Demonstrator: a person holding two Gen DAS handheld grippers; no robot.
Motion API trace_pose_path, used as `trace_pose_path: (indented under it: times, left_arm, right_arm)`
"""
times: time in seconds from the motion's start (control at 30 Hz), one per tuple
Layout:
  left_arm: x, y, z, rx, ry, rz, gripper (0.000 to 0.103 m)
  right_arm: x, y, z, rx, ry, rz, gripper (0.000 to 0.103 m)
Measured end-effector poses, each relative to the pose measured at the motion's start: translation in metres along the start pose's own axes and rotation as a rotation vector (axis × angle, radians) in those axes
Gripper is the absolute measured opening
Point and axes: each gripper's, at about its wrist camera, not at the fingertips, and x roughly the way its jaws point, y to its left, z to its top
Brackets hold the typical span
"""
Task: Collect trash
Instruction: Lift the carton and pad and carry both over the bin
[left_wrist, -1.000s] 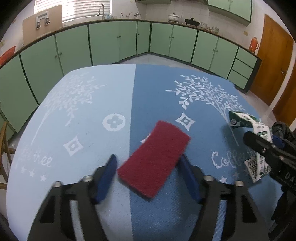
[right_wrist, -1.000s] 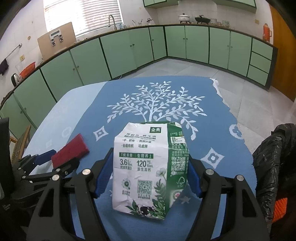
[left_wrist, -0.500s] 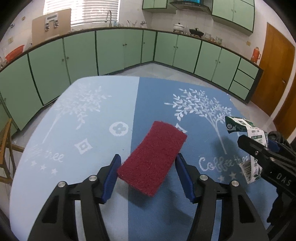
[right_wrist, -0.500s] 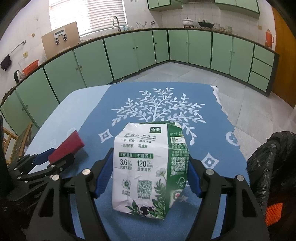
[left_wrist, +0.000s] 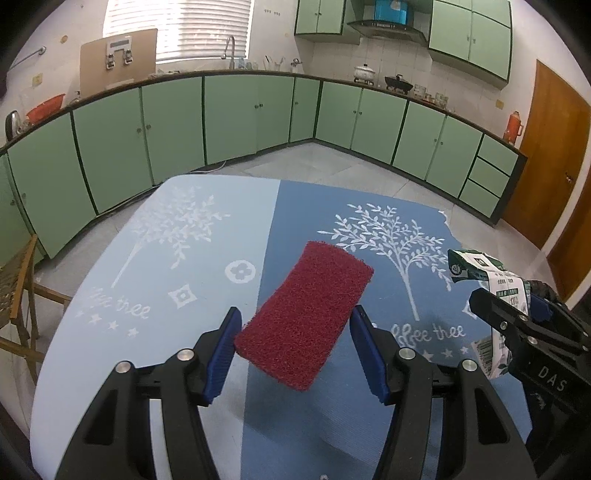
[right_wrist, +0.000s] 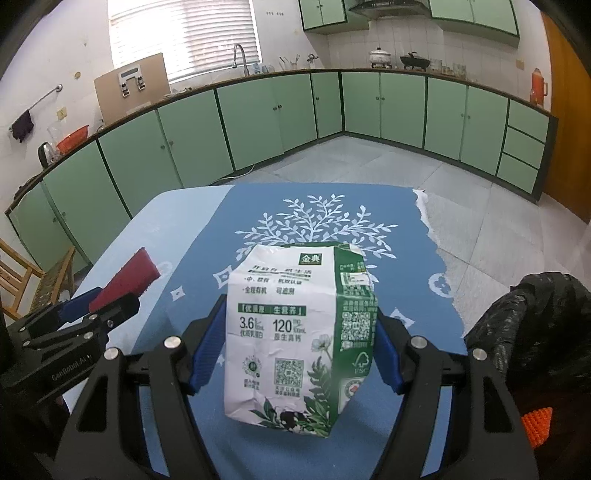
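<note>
My left gripper is shut on a dark red scouring pad and holds it up above the blue table. The pad and left gripper also show at the left of the right wrist view, the pad sticking up. My right gripper is shut on a crumpled white and green milk carton, lifted above the table. The carton and right gripper show at the right of the left wrist view.
A black trash bag sits off the table's right edge. An orange object shows below it. A wooden chair stands at the left. Green cabinets ring the room beyond the tiled floor.
Both grippers have risen with their loads; the pad was low over the cloth and is now held well above it. The carton stays gripped.
</note>
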Motion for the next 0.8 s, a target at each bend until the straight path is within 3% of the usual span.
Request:
trace_pose_path:
  times: [0.8]
  left_arm:
    - [-0.068,-0.063,0.001,0.045,-0.099,-0.037,0.060]
  right_arm:
    - [-0.101,-0.026,-0.001,0.027,-0.102,0.021,0.068]
